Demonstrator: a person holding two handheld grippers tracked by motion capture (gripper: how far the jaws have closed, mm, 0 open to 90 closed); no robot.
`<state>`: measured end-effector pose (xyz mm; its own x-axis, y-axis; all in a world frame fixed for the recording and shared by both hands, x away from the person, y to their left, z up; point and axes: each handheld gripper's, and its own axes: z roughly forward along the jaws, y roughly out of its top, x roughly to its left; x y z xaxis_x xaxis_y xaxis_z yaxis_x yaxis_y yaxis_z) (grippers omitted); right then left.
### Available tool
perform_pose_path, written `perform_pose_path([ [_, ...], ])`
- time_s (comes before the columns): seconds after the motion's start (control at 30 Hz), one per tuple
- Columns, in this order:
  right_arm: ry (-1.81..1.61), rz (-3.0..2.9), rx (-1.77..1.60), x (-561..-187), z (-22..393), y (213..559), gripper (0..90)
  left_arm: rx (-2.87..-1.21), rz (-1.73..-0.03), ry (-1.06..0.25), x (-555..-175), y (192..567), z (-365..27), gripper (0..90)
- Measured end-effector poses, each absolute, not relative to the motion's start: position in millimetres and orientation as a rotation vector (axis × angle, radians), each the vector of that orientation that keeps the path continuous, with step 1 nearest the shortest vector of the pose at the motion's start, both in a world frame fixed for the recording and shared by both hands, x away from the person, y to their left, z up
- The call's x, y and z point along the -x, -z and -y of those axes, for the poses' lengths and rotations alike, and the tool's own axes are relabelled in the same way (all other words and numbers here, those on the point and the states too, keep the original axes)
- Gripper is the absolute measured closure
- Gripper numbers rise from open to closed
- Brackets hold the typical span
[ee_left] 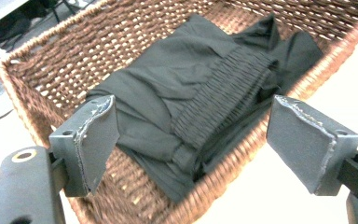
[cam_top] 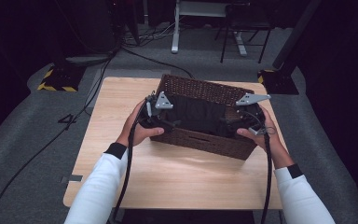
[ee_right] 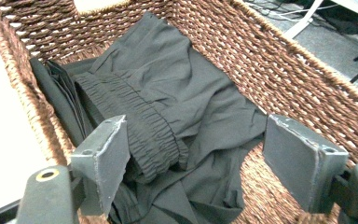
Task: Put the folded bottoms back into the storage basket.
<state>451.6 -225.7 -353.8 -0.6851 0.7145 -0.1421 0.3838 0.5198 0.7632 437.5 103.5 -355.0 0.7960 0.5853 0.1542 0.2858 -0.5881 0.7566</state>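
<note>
While both grippers hang over the basket (cam_top: pixel 205 140), quick notes:

Where: black shorts (cam_top: pixel 196 114) lie folded inside the basket, mid-frame on the desk (cam_top: pixel 121 112).

Left gripper (cam_top: pixel 161 119): fingers (ee_left: pixel 91 140) released, nothing between them, above the near left rim.

Right gripper (cam_top: pixel 240 122): fingers (ee_right: pixel 105 161) spread too, holding nothing, over the waistband (ee_right: pixel 135 121).

Tip: I'd lift straight up so no finger snags the weave or drags a fold back out.

Risk: cloth edge near the front wall could catch.
</note>
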Motion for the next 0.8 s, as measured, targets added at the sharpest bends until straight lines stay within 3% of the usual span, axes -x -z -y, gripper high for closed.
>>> perform_pose_path([
  [0.5,-0.982,-2.296,-0.877,-425.9,242.9,352.9,24.9,-2.209,-0.725,-0.622,-408.7,363.3,-134.5,16.4],
  [0.8,-0.985,-2.271,-0.864,-408.6,257.4,351.0,25.1,-2.205,-0.725,-0.626,-387.2,378.4,-146.3,16.4],
])
